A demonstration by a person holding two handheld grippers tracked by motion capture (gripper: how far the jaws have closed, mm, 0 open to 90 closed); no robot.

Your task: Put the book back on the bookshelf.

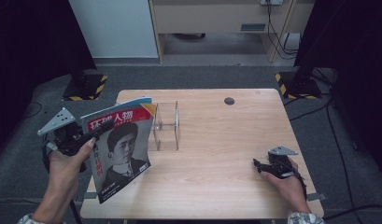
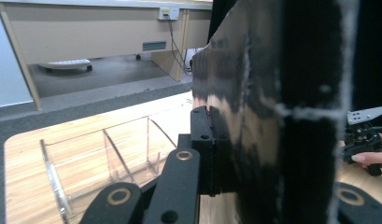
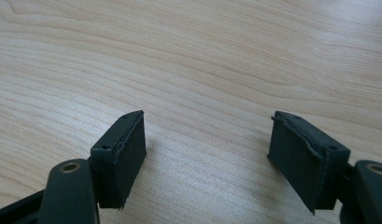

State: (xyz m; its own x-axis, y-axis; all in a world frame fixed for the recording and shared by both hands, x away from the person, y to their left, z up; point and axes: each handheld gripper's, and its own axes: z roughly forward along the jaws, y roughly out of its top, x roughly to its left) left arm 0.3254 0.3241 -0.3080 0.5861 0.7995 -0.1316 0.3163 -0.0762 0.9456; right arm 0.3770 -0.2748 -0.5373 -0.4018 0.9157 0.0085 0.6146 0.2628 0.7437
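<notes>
A magazine [image 1: 121, 149] with a red title band and a portrait cover hangs tilted over the table's left front edge. My left gripper [image 1: 97, 132] is shut on its upper left edge. In the left gripper view the magazine [image 2: 282, 116] stands edge-on between the jaws, dark and blurred. A clear acrylic rack [image 1: 166, 126] with dividers stands just right of the magazine, and the same rack [image 2: 104, 158] lies ahead of the left jaw. My right gripper [image 1: 258, 165] rests low at the table's right front, open, and its jaws [image 3: 207, 158] hold nothing above bare wood.
The wooden table [image 1: 226, 140] has a round cable hole [image 1: 229, 101] at the back. Black stands with yellow-striped bases [image 1: 86, 86] [image 1: 296, 84] sit on the carpet behind both far corners. A wooden desk [image 1: 216, 18] stands further back.
</notes>
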